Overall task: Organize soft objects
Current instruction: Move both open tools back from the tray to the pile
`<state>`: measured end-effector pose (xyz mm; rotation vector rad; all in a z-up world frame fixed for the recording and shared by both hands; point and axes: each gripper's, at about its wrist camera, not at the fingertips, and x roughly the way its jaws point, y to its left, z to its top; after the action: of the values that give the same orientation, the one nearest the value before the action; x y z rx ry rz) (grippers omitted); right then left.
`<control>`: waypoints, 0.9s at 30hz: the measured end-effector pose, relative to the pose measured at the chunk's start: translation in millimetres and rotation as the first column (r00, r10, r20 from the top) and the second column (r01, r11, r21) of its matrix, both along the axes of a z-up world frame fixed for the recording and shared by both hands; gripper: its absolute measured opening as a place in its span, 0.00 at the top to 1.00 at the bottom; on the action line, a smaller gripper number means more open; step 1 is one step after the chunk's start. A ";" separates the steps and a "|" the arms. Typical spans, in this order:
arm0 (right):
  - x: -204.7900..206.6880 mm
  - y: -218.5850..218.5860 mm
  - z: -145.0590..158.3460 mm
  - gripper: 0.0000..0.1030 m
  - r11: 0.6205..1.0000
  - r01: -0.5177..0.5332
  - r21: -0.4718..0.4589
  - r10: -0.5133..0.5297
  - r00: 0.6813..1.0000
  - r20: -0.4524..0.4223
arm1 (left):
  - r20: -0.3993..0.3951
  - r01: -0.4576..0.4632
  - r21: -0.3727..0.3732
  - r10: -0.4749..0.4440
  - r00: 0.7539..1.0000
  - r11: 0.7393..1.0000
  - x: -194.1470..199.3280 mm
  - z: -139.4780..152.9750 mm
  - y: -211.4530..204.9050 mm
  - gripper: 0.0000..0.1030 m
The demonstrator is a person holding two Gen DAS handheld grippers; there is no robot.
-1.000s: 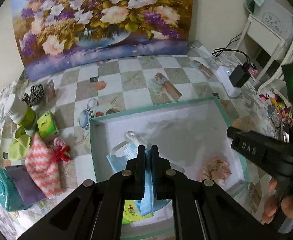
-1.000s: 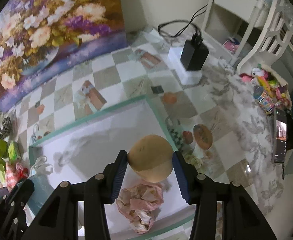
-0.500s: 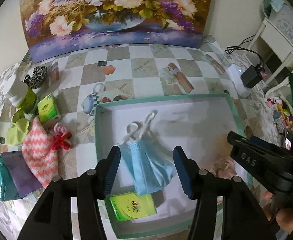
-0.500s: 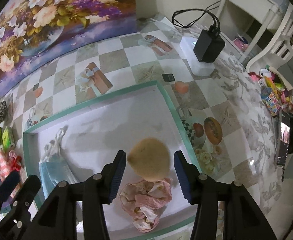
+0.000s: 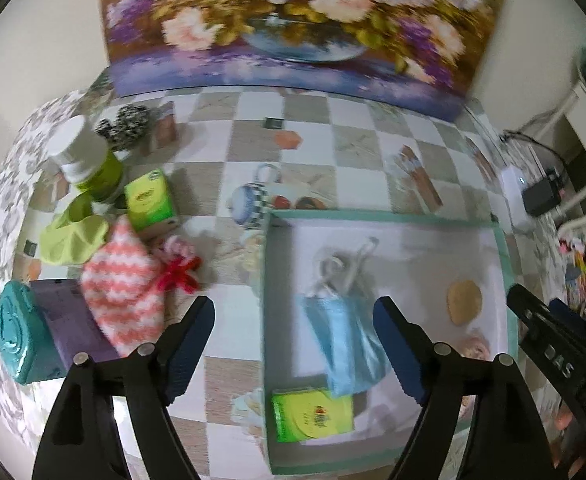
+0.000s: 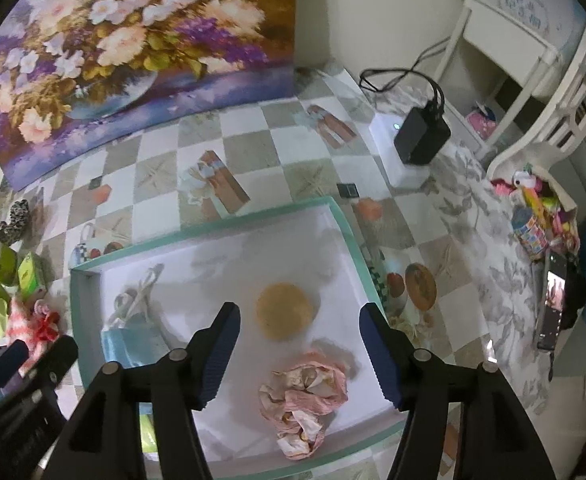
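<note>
A teal-rimmed white box (image 5: 505,264) (image 6: 345,224) lies on the checkered tablecloth. Inside lie a blue face mask (image 5: 345,332) (image 6: 133,340), a tan round sponge (image 5: 464,301) (image 6: 284,311), a crumpled pink cloth (image 6: 305,396) and a green tissue pack (image 5: 313,414). My left gripper (image 5: 293,340) is open and empty above the box's left edge. My right gripper (image 6: 299,352) is open and empty above the sponge and pink cloth. Left of the box lie a pink zigzag cloth (image 5: 125,280), a red-pink bow (image 5: 179,268) and a lime cloth (image 5: 73,236).
At the far left are a teal pouch (image 5: 11,340), a purple cloth (image 5: 73,328), a green tissue pack (image 5: 151,200), a green bottle (image 5: 89,160) and a spotted scrunchie (image 5: 123,126). A flower painting (image 6: 133,40) stands behind. A black charger (image 6: 421,136) sits on the right.
Both grippers have opened: the left let go of the blue mask and the right let go of the tan sponge, both into the box. Both have pulled back, and the left swung left.
</note>
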<state>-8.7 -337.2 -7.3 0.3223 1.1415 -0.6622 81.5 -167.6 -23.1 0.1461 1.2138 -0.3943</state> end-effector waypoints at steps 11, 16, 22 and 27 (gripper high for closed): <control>7.1 16.8 7.2 0.33 1.000 -0.031 0.006 0.031 0.999 0.025 | -0.003 -0.202 -0.021 0.202 0.979 0.979 43.6 13.0 74.1 0.18; 13.9 30.7 9.9 0.33 0.998 -0.066 0.000 0.066 0.997 0.031 | 0.023 -0.344 0.005 0.344 0.939 0.939 66.5 19.6 131.1 0.18; 25.1 54.7 11.9 0.33 0.992 -0.128 -0.014 0.129 0.991 0.030 | 0.025 -0.490 0.041 0.489 0.872 0.871 83.0 13.8 197.8 0.17; 37.7 78.2 8.6 0.32 0.983 -0.181 -0.007 0.181 0.983 0.025 | 0.036 -0.561 0.075 0.560 0.828 0.824 86.6 8.0 232.4 0.13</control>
<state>29.0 -259.1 1.4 0.2197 1.1295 -0.4988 168.2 64.8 -15.1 -0.1424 1.1999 0.1770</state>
